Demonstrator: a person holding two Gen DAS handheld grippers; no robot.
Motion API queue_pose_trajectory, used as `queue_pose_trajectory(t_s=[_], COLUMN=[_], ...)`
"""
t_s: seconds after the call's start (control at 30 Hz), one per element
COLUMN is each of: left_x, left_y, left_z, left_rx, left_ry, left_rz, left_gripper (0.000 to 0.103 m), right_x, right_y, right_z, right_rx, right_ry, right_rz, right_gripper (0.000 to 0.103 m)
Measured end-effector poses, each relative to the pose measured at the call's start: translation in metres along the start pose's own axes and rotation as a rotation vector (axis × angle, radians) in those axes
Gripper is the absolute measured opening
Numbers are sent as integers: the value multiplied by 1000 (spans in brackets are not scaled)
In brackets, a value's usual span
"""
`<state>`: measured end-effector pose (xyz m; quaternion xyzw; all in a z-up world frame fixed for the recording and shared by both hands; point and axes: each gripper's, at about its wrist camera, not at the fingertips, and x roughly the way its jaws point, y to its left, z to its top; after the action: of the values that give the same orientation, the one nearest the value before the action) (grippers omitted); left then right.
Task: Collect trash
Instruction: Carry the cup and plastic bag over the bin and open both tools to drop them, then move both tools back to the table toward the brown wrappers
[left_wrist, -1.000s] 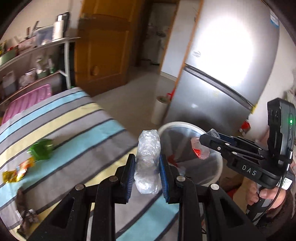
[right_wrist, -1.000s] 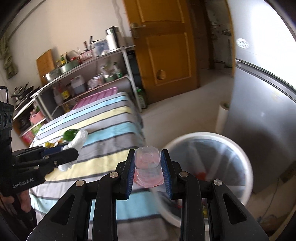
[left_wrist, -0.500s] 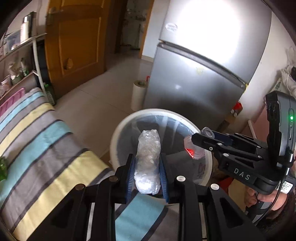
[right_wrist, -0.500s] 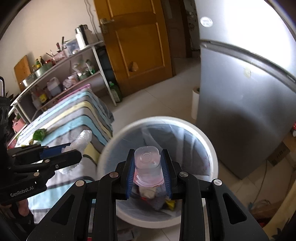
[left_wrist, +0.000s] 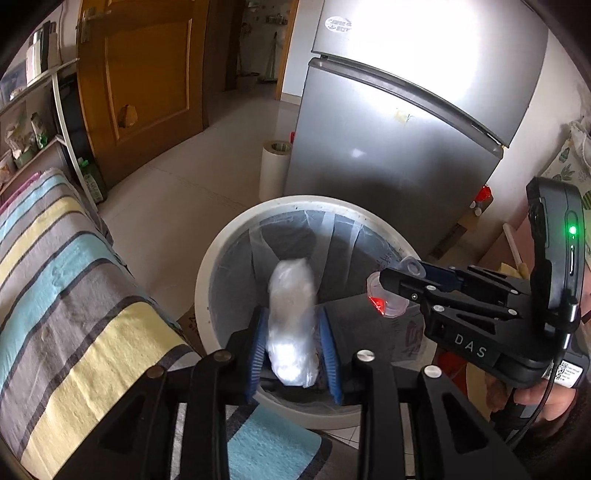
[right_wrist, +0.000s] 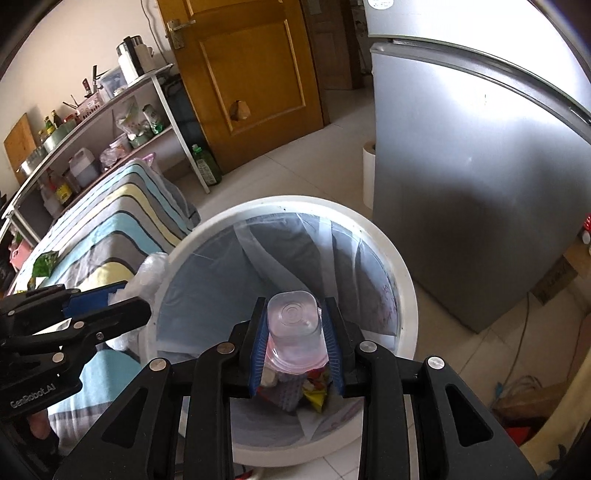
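A white round bin (left_wrist: 229, 243) with a clear liner stands on the floor beside the striped table. My left gripper (left_wrist: 291, 325) hangs over its near rim. Its jaws are opening, and a crumpled clear plastic bag (left_wrist: 291, 306) sits blurred between the blue pads with small gaps on both sides. My right gripper (right_wrist: 295, 317) is above the bin's (right_wrist: 388, 240) mouth, its jaws starting to open. An upturned clear plastic cup (right_wrist: 293, 325) with pink residue still touches both pads. Wrappers (right_wrist: 314, 391) lie at the bin's bottom. Each gripper shows in the other's view: the left gripper (right_wrist: 133, 299) and the right gripper (left_wrist: 402, 273).
A silver fridge (left_wrist: 388, 147) stands right behind the bin, with a white paper roll (left_wrist: 275, 170) at its corner. The striped tablecloth (left_wrist: 55, 295) lies to the left, a green wrapper (right_wrist: 44, 262) on it. A wooden door (right_wrist: 251, 74) and cluttered shelves (right_wrist: 92, 122) are farther back.
Both grippers have swung from above the striped table to over the bin and sunk lower. The left jaws have widened around the plastic bag. The cup stays between the right pads.
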<state>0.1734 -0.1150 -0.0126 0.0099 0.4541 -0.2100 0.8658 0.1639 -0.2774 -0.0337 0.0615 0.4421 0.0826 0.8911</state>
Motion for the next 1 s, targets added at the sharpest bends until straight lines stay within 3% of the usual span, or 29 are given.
queue_pose_trajectory(t_s=[0.17, 0.63, 1.0], left_x=[-6, -56, -110], left_y=[4, 31, 74], left_z=[0, -8, -42], left_rx=[-15, -66, -150], left_ry=[-19, -120, -201], left_rz=[15, 61, 142], left_gripper=[52, 55, 57], right_x=[-1, -25, -46], right_y=[0, 20, 68], right_z=[-4, 0, 2], right_rx=[14, 9, -53], right_ry=[-4, -69, -124], right_rz=[5, 25, 90], right_gripper=[46, 47, 47])
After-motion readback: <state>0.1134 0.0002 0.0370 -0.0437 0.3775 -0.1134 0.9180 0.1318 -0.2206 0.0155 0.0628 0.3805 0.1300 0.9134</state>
